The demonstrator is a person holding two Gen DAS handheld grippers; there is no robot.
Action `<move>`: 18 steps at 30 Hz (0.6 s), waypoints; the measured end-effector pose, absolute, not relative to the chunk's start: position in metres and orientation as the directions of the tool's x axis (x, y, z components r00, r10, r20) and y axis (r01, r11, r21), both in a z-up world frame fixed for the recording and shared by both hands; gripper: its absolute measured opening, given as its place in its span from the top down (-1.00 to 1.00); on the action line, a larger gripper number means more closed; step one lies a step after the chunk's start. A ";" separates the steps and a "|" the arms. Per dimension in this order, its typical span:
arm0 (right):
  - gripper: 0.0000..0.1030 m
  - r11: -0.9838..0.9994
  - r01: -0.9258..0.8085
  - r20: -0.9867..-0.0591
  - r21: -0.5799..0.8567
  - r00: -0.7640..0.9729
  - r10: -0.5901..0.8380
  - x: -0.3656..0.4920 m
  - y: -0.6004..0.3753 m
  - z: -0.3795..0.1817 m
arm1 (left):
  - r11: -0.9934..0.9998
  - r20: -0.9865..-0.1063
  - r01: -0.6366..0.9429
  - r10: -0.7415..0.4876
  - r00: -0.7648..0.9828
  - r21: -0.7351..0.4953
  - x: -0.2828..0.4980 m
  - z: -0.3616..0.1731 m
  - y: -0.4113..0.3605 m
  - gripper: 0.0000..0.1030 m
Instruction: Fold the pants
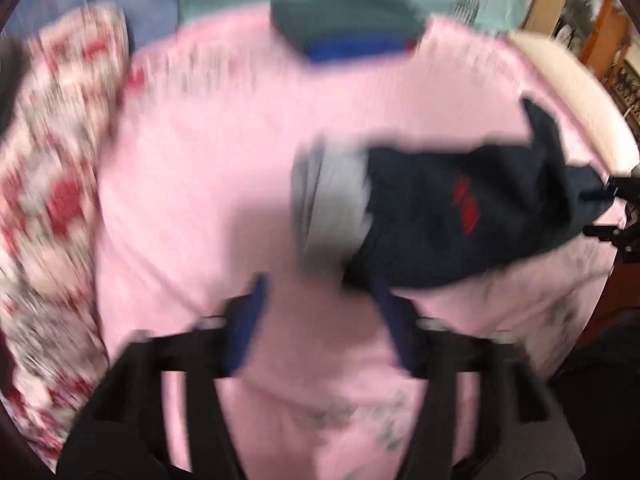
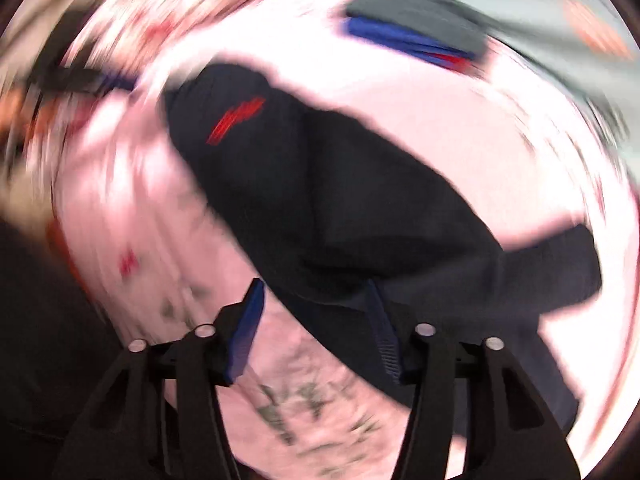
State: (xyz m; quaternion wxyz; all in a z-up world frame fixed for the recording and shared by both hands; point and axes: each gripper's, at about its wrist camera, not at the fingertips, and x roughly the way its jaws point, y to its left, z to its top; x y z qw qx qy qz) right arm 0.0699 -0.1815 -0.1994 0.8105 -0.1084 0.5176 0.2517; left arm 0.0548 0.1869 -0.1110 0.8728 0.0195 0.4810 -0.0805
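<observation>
Dark navy pants with a red logo lie crumpled on a pink sheet; their grey waistband lining is turned out. My left gripper stands open just short of the waistband, only pink sheet between its blue pads. In the right wrist view the pants run diagonally across the sheet. My right gripper is open above their near edge, and its right pad hangs over the dark cloth without pressing it. Both views are smeared by motion.
A folded stack of grey-green, blue and red clothes sits at the far side of the sheet. A red-and-white patterned blanket lies along the left. The bed's pale edge curves at the right, with shelves beyond.
</observation>
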 end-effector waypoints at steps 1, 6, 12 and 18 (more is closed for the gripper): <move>-0.12 0.886 -0.445 -0.883 0.127 0.356 0.305 0.071 -0.191 -0.198 | 0.983 -0.807 0.171 -0.149 0.572 -0.061 0.058 -0.099 0.178 -0.44; -0.13 0.928 -0.244 -0.815 0.281 0.449 0.365 0.076 -0.195 -0.198 | 0.958 -0.747 0.222 -0.280 0.602 -0.181 0.103 -0.108 0.132 -0.56; -0.12 0.938 -0.266 -0.882 0.220 0.356 0.308 0.096 -0.154 -0.242 | 0.964 -0.853 0.177 -0.261 0.452 -0.200 0.131 -0.190 0.119 -0.55; -0.11 0.947 -0.149 -0.886 0.283 0.337 0.318 0.069 -0.204 -0.245 | 0.972 -0.851 0.212 -0.197 0.487 -0.103 0.114 -0.196 0.110 -0.56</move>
